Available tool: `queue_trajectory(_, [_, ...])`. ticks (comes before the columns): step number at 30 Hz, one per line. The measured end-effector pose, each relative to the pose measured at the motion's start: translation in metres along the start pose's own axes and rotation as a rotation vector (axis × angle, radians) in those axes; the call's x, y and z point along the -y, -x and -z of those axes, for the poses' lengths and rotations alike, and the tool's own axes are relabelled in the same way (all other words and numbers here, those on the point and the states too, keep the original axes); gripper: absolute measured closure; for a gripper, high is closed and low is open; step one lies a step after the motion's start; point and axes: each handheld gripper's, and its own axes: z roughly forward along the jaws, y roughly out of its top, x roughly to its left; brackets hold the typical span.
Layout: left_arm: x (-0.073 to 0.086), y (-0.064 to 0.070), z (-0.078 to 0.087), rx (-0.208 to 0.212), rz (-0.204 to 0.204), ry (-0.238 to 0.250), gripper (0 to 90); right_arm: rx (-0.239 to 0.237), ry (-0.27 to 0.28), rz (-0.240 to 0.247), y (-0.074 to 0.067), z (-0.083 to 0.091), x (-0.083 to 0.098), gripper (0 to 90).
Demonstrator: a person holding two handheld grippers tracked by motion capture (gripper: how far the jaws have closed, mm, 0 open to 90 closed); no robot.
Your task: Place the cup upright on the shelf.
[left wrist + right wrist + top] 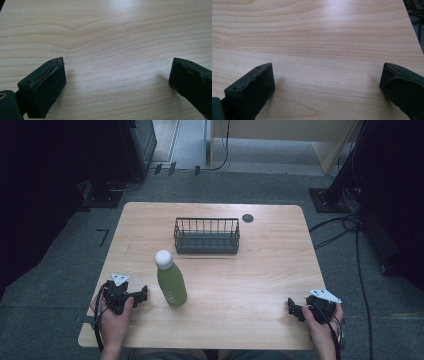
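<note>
High view: green bottle [171, 282] stands upright on the wooden table [260, 270], just beside the left gripper [141, 295], on the side toward table centre and slightly farther from the person; bottle and gripper tips are near but apart, no contact visible. Left gripper w/ jaws spread wide and empty; in the left gripper view the two black fingers [43, 87] sit at opposite edges of the frame w/ bare wood grain between them. Right gripper [294, 308] lies well apart from the bottle, near the table's front right corner, tips pointing toward table centre; jaws likewise released and holding nothing, and in the right gripper view the fingers [252, 91] frame bare tabletop. Each gripper is held by a hand coming in from the near edge: left hand [114, 317], right hand [320, 325]. Bottle appearance: matte olive-green body, approx. cylindrical, narrowing at the shoulder to a rounded white cap [163, 258]; a small pale marking low on the body, too small to read. Beyond the bottle, farther from both grippers, sits a dark wire basket [207, 241], apart from the bottle.
</note>
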Motion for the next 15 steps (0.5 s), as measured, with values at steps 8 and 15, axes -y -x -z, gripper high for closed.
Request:
queue_trajectory(8, [0.0,0.0,0.0,0.0,0.001,0.0,1.6,0.02,0.017,-0.022,-0.013,0.002,-0.003,4.0])
queue_trajectory(15, [0.0,0.0,0.0,0.0,0.001,0.001,1.6,-0.032,0.062,0.001,-0.038,0.011,-0.024,5.0])
